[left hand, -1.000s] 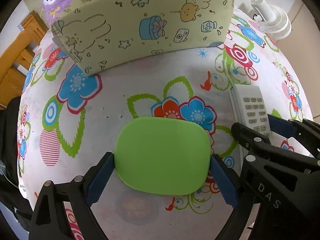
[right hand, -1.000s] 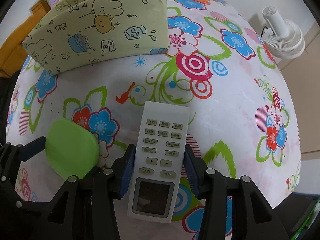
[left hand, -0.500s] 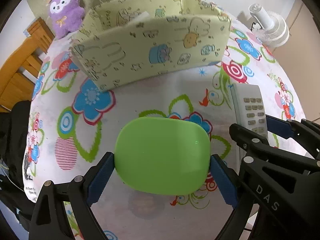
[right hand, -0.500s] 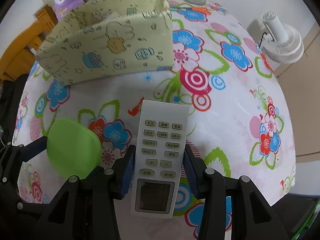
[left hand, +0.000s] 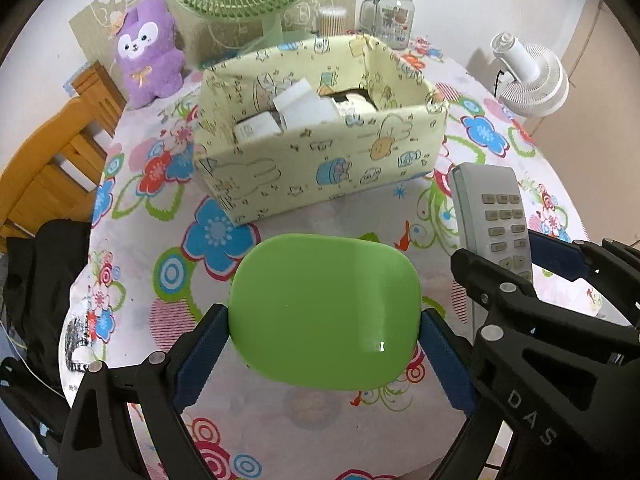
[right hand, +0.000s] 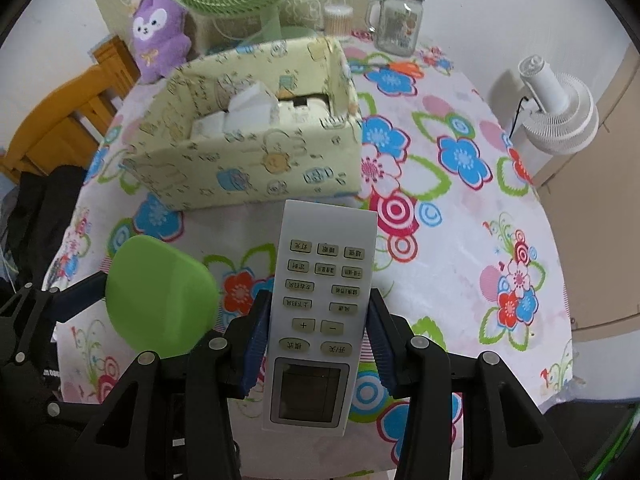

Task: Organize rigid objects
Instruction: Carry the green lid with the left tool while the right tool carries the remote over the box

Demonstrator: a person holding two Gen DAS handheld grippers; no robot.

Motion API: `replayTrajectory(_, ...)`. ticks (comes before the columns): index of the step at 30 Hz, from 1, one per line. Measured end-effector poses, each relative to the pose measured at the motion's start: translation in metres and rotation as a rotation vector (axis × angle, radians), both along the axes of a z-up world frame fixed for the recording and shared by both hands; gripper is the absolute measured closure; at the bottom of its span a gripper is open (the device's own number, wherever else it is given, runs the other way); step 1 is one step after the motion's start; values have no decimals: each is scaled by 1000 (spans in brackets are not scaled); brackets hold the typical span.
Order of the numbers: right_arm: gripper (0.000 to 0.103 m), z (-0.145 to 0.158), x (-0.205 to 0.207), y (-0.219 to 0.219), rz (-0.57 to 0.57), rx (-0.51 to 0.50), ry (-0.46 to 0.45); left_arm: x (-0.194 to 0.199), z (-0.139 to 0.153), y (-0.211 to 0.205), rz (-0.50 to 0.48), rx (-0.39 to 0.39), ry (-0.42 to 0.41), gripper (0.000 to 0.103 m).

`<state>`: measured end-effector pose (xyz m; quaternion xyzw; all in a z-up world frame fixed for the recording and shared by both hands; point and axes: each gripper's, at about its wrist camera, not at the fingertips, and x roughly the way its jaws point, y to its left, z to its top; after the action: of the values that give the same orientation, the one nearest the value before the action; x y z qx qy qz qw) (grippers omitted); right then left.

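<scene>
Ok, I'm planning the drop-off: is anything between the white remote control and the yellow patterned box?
Nothing visible stands between. The white remote control, held in the right tongs, faces bare flowered tablecloth up to the yellow patterned fabric box. White items already fill part of the box.

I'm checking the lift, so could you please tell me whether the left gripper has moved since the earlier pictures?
Yes. The left gripper, shut on the green lid, has risen and drawn back: the yellow box now looks smaller and its inside shows.
</scene>
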<state>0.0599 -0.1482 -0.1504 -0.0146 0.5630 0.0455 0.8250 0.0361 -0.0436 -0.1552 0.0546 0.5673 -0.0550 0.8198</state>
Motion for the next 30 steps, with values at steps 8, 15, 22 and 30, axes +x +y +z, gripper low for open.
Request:
replayTrajectory(8, 54, 24, -1, 11, 17, 7, -44, 1, 22, 6, -9, 0, -40, 8)
replayTrajectory(15, 54, 44, -2, 18, 16, 12, -82, 1, 41, 14, -17, 4, -81, 8)
replayTrajectory(22, 54, 66, -1, 24, 12, 11, -120, 5, 62, 18, -26, -2, -114, 8)
replayTrajectory(30, 54, 83, 6, 26, 16, 6, -136, 13, 74, 21, -18, -8, -130, 8)
